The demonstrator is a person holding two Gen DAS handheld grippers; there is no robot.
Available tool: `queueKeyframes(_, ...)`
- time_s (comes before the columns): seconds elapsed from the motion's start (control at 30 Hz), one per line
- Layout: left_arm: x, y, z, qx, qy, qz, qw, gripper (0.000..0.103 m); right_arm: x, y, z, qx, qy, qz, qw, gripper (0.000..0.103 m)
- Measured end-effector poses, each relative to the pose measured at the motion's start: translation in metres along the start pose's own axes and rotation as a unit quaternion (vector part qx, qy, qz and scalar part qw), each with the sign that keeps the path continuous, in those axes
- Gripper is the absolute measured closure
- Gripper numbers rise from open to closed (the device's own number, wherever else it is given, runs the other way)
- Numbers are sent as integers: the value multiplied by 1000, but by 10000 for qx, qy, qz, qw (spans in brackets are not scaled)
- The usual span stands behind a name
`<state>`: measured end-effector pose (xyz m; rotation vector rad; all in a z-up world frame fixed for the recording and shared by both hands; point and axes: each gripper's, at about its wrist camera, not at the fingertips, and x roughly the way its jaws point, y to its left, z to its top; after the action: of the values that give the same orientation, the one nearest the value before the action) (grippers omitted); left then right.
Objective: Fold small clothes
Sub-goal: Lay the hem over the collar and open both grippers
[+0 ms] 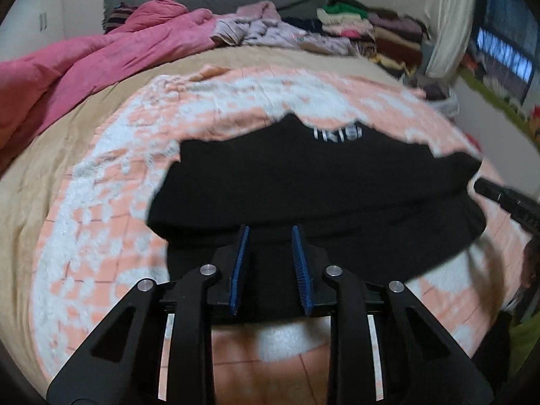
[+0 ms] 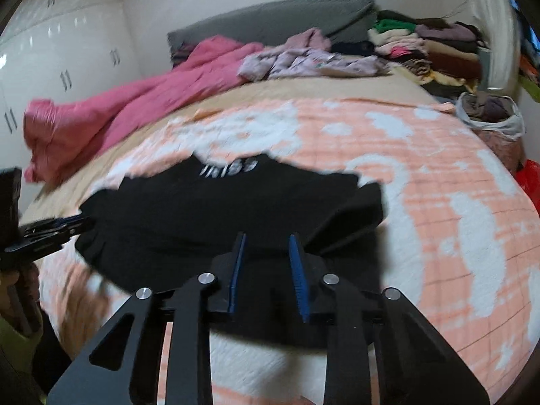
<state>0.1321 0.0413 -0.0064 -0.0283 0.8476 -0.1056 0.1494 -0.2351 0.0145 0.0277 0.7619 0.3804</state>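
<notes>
My 2 claws — left gripper point(image 1: 270, 236) and right gripper point(image 2: 266, 243) — stand slightly apart, gripping nothing; the black garment point(image 1: 314, 182) lies just ahead, its long axis crosswise between them.

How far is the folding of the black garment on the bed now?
Looks done: the black garment lies spread on the peach blanket, lettering at its far edge. In hand: left tongs and right tongs sit open above its near edge, gripping nothing. Left: the folds themselves; loose lilac clothes wait behind.
</notes>
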Motion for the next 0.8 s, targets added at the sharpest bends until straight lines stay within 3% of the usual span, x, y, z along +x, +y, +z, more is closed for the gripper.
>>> queueKeyframes(0.3, 29, -16, -8, 414, -24, 573, 9975, 85, 40, 15, -20, -364, 623, -484, 9962, 79)
queueKeyframes(0.5, 38, -11, 14, 280, -105, 585, 9978, 85, 62, 11, -7, -384, 604, -651, 9953, 79)
queueKeyframes(0.73, 64, 1, 41, 144, 59, 603, 9981, 84, 92, 1, 20, -244, 558, -682, 9958, 79)
queueKeyframes(0.8, 70, 6, 51, 62, 46, 656, 9978, 79, 96, -3, 29, -133, 510, -671, 9964, 79)
